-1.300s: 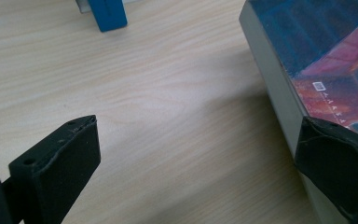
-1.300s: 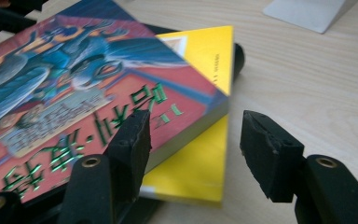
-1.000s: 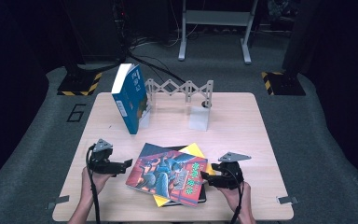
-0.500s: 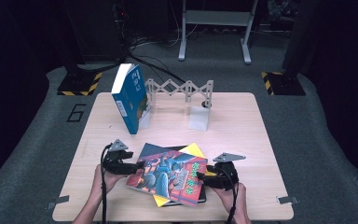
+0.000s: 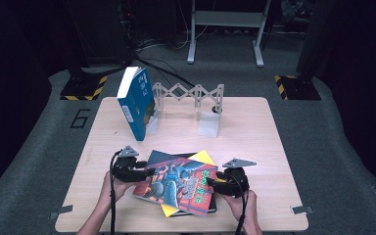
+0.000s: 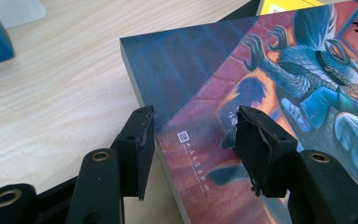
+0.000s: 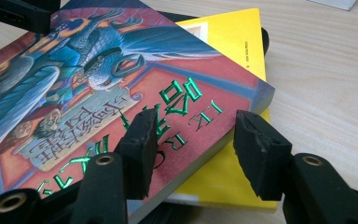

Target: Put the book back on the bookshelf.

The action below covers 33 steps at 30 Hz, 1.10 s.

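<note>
Pale wooden table (image 5: pixel 274 147) mid-frame on grey carpet, dark room, left gripper (image 6: pixel 193 133) and right gripper (image 7: pixel 193 133) both closing astride colourful illustrated paperback's (image 5: pixel 178 183) edges, pads not pressing, right gripper view reveals yellow book (image 7: pixel 235 42) beneath.

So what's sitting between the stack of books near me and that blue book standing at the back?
Nothing: in the high view, bare wooden table separates the stacked books' top colourful book from the upright blue book.

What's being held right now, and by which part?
Nothing gripped yet. The jaws of the left gripper and right gripper have just been closing astride opposite edges of the top book, but gaps show beside the pads.
</note>
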Each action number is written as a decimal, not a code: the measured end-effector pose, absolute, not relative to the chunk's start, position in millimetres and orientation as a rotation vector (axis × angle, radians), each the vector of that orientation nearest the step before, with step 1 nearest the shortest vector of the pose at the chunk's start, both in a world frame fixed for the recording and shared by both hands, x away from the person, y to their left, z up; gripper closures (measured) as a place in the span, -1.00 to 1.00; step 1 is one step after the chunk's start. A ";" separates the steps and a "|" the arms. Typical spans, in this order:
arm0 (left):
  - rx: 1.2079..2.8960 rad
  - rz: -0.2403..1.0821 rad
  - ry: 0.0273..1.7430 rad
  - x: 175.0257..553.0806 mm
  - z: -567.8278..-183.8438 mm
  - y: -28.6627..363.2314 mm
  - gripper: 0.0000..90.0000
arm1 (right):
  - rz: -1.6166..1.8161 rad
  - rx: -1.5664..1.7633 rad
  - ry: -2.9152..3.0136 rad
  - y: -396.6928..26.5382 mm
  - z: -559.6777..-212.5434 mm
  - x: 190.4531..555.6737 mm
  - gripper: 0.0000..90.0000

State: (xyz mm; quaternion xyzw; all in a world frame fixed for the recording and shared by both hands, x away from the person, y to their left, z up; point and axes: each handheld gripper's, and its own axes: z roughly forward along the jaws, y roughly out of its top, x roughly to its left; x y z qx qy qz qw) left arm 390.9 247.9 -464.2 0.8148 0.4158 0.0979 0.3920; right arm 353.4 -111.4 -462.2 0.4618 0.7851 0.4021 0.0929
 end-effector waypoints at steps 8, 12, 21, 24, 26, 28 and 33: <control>2.076 0.271 1.069 389.1 -463.8 247.2 0.06 | 1.203 1.381 2.317 -111.2 -462.7 368.5 0.16; 2.077 0.286 1.073 388.4 -463.6 246.9 0.07 | 1.192 1.378 2.328 -109.3 -461.3 381.6 0.17; 2.025 0.148 0.975 382.5 -458.1 218.7 0.28 | 1.177 1.346 2.356 -100.3 -459.6 413.3 0.20; 2.015 0.156 0.977 384.6 -459.3 209.4 0.25 | 1.181 1.355 2.363 -97.5 -459.3 416.9 0.20; 2.021 0.190 0.984 386.0 -458.9 212.3 0.22 | 1.196 1.357 2.363 -99.5 -460.2 416.1 0.20; 2.037 0.247 1.016 386.1 -458.1 220.4 0.02 | 1.197 1.353 2.345 -100.3 -460.7 411.7 0.13; 2.067 0.314 1.060 385.7 -458.8 236.7 -0.14 | 1.181 1.329 2.339 -100.7 -460.6 403.1 0.07</control>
